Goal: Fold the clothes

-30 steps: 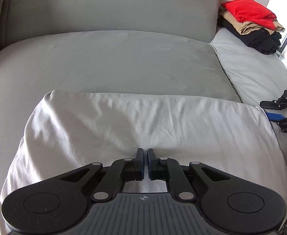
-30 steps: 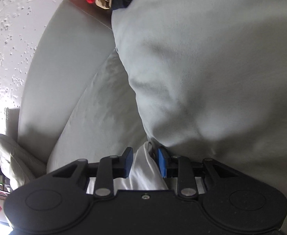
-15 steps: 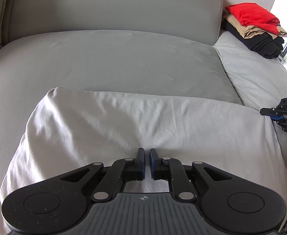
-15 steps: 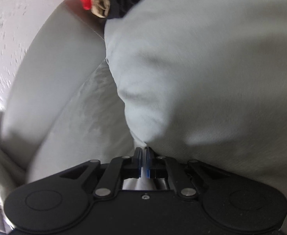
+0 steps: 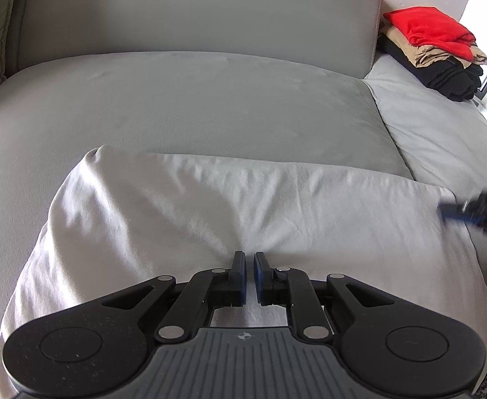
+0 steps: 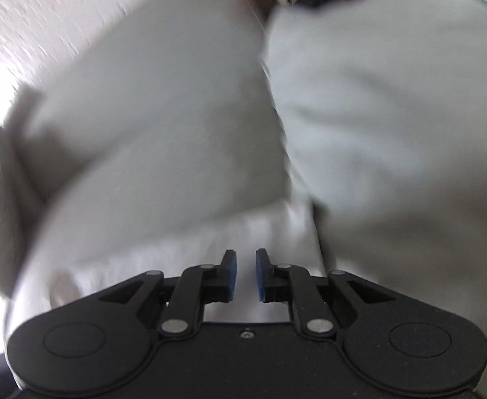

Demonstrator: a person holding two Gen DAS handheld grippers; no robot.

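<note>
Left wrist view: a white garment (image 5: 230, 212) lies half-folded on the sofa (image 5: 190, 99), 3 folded clothes (image 5: 433, 50) stacked behind. Left gripper (image 5: 249, 274) jaws slightly apart, gripping nothing; right gripper (image 6: 245, 274) jaws opening over cloth, holding nothing. More folds remain.

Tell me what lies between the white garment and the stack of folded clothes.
Left wrist view: only bare grey sofa cushion separates white garment from stack.

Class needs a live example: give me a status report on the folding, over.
Left claw slightly open over white cloth. Right claw opening above it. Cloth spread on sofa; nothing in the way.
</note>
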